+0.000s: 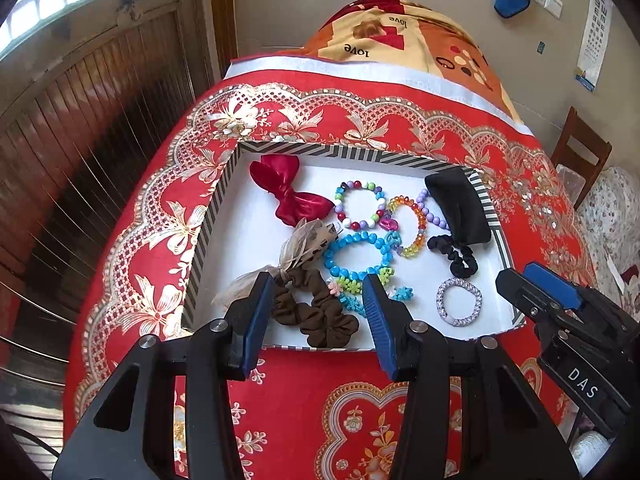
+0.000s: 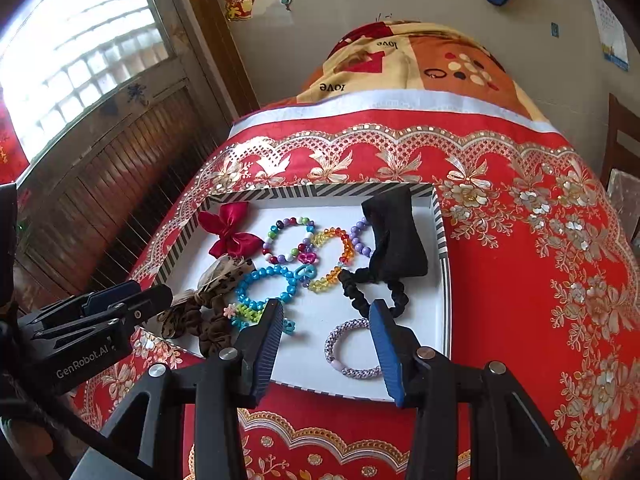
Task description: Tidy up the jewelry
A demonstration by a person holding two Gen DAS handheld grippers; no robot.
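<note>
A white tray with a striped rim (image 1: 208, 232) lies on a red patterned cloth. It holds a red satin bow (image 1: 288, 196), a multicolour bead bracelet (image 1: 339, 202), a blue bead bracelet (image 1: 329, 258), a brown scrunchie (image 1: 316, 312), a black scrunchie (image 1: 460, 258), a black pouch (image 1: 460, 208) and a lilac braided ring (image 1: 460, 322). My left gripper (image 1: 318, 284) hovers open above the brown scrunchie, holding nothing. My right gripper (image 2: 326, 308) is open over the tray's near right part, empty. The braided ring (image 2: 330, 344) lies below it, partly hidden by the right finger.
The red cloth (image 2: 520, 260) covers a raised surface, with a folded orange "love" blanket (image 1: 400, 40) at the far end. A wooden slatted door (image 1: 100, 140) stands to the left and a wooden chair (image 1: 580, 152) to the right. Each gripper appears at the edge of the other's view.
</note>
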